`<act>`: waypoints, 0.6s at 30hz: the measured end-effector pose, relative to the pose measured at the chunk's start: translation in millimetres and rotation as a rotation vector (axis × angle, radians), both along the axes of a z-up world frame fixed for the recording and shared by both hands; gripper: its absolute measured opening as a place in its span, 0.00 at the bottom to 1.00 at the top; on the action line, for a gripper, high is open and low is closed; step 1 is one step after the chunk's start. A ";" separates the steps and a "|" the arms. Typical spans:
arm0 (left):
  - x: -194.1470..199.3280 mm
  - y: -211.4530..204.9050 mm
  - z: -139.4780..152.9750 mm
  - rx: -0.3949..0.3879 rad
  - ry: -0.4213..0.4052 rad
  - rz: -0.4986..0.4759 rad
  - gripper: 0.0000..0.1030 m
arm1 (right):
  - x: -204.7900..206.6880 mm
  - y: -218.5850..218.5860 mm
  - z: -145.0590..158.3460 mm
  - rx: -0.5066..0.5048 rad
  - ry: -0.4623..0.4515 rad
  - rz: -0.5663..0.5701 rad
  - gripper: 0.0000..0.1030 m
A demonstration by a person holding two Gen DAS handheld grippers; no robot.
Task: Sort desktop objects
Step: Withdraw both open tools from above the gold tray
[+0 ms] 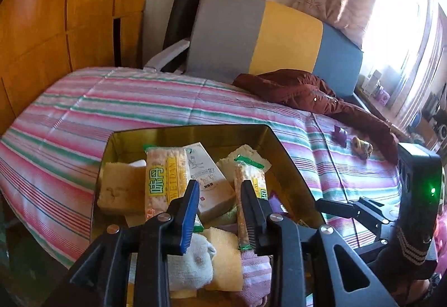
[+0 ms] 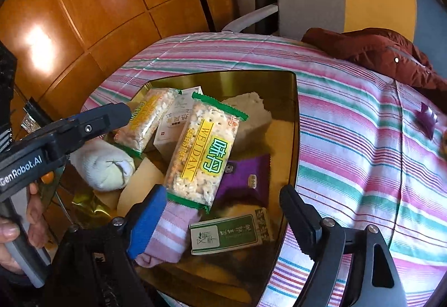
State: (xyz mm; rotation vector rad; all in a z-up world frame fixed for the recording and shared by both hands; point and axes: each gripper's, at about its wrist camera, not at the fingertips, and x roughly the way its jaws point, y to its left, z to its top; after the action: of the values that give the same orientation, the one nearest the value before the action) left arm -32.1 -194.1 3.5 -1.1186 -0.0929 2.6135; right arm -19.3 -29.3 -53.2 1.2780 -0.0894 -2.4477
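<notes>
Overhead, both tongs, left [image 1: 219, 196] and right [image 2: 223, 212], gape above green-trimmed WEIDAN bars [image 2: 201, 156].

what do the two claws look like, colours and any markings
Both are black plastic with silver pivot bolts. Each pairs a ribbed blue pad with a black one: left claw, right claw. The left one's body carries white "GenRobot.AI" lettering above a grey handle; the right one's body shows a green light.

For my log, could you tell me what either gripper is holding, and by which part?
Nothing is held: the left gripper and the right gripper both hang open above the tray.
</notes>
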 end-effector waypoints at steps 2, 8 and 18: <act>2.9 3.6 4.6 -0.027 0.023 -0.001 0.31 | 2.3 1.6 2.7 0.000 0.007 -0.008 0.84; 11.2 12.9 17.9 -0.088 0.083 -0.005 0.35 | 7.3 11.4 12.5 -0.013 0.030 -0.032 0.86; 19.1 20.6 22.0 -0.122 0.094 0.001 0.40 | 16.5 30.5 18.6 -0.023 0.045 -0.095 0.88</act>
State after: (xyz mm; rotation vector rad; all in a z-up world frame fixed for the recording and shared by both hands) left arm -12.9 -173.5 25.5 -1.0323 0.0876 2.6989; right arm -2.8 1.2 -34.6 1.2348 -0.1696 -2.5457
